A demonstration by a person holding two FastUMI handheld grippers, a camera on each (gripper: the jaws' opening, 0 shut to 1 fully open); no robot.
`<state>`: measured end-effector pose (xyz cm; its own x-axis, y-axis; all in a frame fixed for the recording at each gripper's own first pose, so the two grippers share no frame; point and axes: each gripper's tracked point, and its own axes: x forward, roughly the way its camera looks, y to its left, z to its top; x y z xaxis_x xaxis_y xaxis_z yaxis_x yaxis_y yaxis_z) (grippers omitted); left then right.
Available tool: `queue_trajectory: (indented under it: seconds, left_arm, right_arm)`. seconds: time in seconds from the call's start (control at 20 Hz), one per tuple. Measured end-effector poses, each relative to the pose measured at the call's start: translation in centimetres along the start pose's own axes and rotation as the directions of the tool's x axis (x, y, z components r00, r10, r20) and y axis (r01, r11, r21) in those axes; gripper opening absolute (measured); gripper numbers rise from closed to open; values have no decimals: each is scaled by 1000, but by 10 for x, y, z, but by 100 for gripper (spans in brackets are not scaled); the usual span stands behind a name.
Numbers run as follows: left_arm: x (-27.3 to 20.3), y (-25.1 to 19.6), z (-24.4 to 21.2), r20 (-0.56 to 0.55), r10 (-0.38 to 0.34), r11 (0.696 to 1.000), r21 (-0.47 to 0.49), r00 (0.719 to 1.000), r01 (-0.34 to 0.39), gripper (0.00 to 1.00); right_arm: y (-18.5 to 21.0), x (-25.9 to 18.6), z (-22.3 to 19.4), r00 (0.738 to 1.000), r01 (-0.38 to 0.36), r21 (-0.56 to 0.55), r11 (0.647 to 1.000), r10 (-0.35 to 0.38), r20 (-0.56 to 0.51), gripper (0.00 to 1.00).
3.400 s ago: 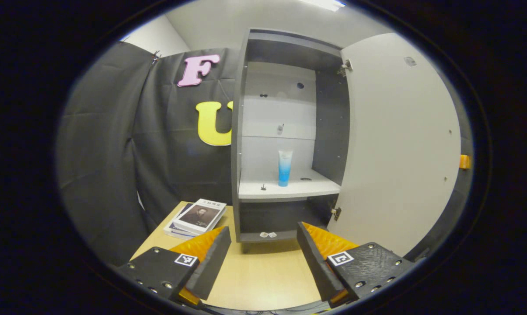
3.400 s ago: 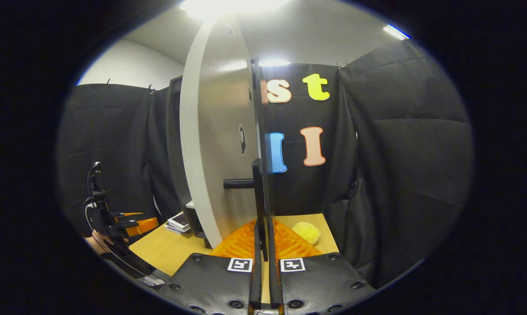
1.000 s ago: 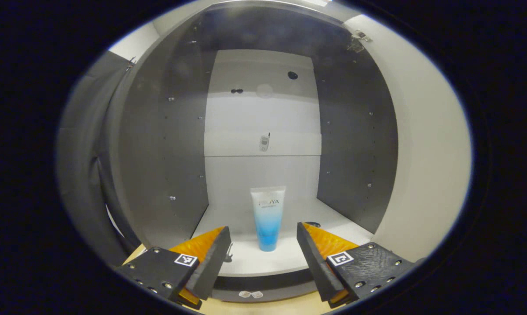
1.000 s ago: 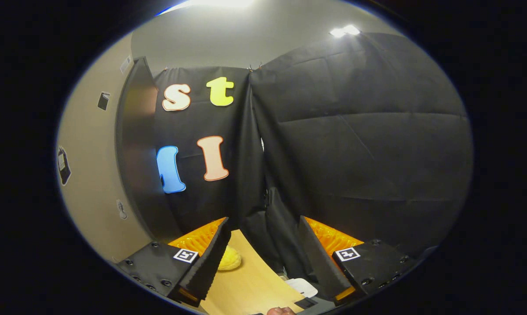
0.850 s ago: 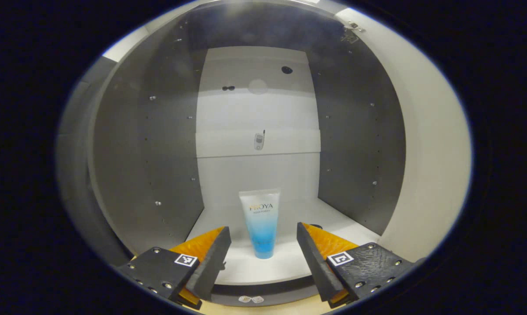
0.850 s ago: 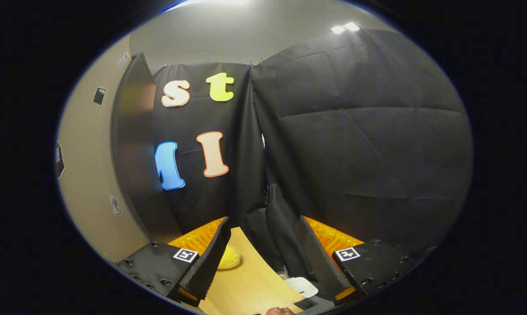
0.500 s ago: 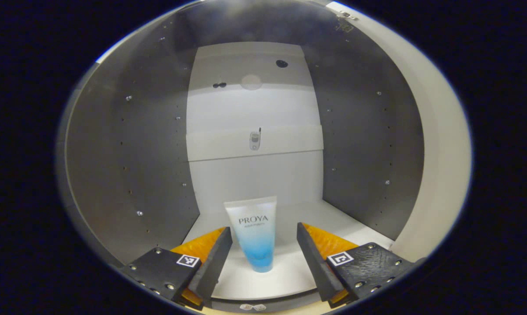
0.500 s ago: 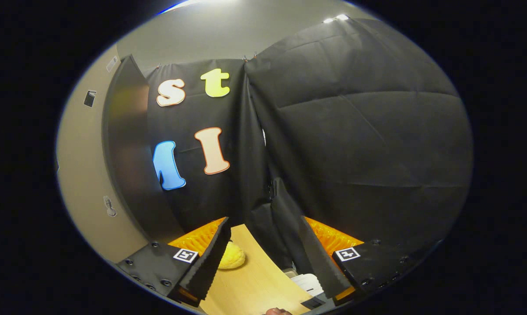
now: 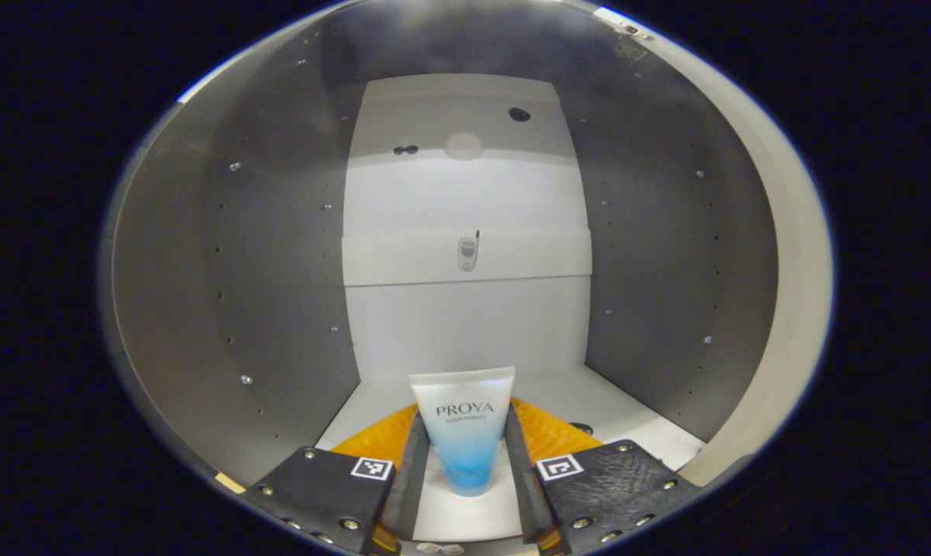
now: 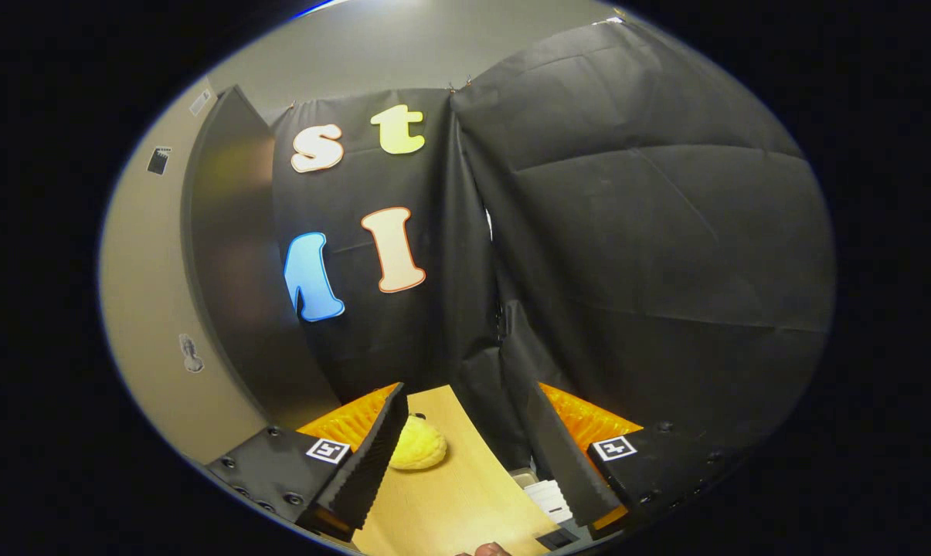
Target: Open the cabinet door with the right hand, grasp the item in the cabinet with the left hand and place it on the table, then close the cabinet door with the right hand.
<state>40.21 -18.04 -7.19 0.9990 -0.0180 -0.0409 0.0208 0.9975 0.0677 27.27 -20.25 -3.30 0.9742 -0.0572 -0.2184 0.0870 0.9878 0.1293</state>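
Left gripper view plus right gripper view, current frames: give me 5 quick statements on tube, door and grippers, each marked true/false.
1. The tube stands upright on the cabinet shelf. True.
2. The left gripper has a finger on each side of the tube. True; the fingers sit close against its sides.
3. The tube lies flat on the table. False; it is upright on the shelf inside the cabinet.
4. The right gripper is shut on the door handle. False; it is open and holds nothing, with the table below it.
5. The cabinet door is open. True.
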Motion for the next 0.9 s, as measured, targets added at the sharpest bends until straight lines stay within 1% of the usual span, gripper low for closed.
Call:
queue_trajectory:
  seconds: [0.1,0.3,0.4,0.6,0.75,0.8,0.9]
  left_arm:
    - [-2,0,2,5,-3,1000,2,1000,3,52]
    - [-18,0,15,22,-23,1000,20,999,22,52]
    - [-31,-1,20,30,-47,998,31,998,46,52]
    - [-66,3,22,45,-69,997,50,997,67,52]
    - [-101,18,19,70,-43,997,69,997,38,52]
    - [-112,25,13,64,-28,997,77,998,23,53]
    - [-133,38,0,48,-3,996,87,999,-1,53]
  right_arm:
    - [3,1,3,1000,-10,-13,1000,10,21,98]
    - [6,-3,-2,1000,-20,-46,999,20,7,98]
    - [8,-10,-6,1000,-24,-44,999,24,7,98]
    - [1,-31,-13,1000,0,-34,999,0,5,98]
    - [1,-53,-15,1000,-19,-8,1000,19,-3,98]
    - [0,-58,-15,1000,-22,-3,1000,22,-4,98]
    - [3,-71,-16,999,-32,0,999,32,0,98]
